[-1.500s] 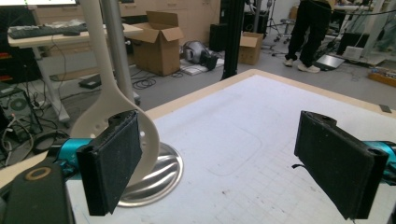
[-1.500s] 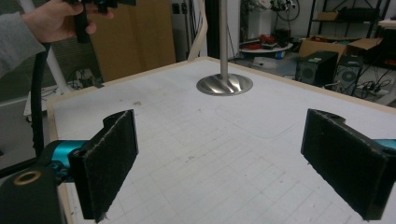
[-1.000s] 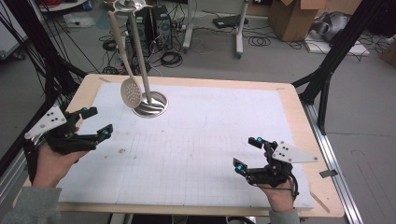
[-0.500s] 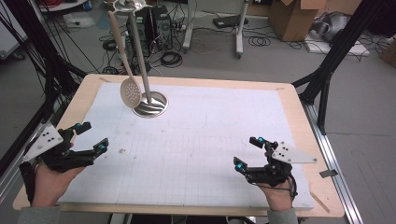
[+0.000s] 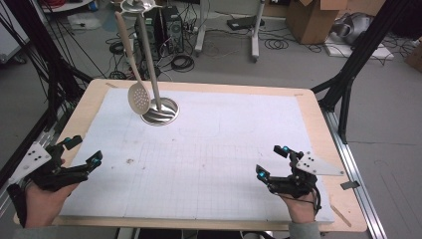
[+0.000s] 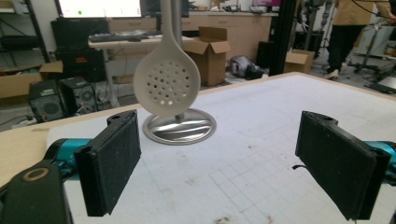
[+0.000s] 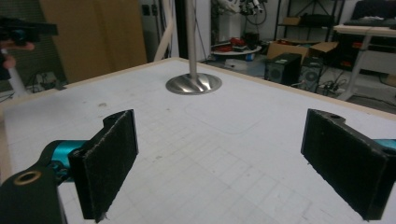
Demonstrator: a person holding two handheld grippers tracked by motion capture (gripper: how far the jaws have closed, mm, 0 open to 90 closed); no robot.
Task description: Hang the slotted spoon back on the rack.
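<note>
From the high view, a pale perforated skimmer spoon is hanging from a steel stand at the desk's far left corner; the left gripper and right gripper are hovering near the front edge, well apart. In the left gripper view, jaws are gaping wide toward the round spoon. In the right gripper view, jaws are spreading, nothing between.

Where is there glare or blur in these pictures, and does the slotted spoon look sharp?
Left gripper view: the slotted spoon is sharp, its holes distinct; the shiny stand base shows bright streaks; the room behind is soft. Right gripper view: the base glints, and the near jaws look slightly blurred. High view: even, soft light with faint shadows on the white mat.
</note>
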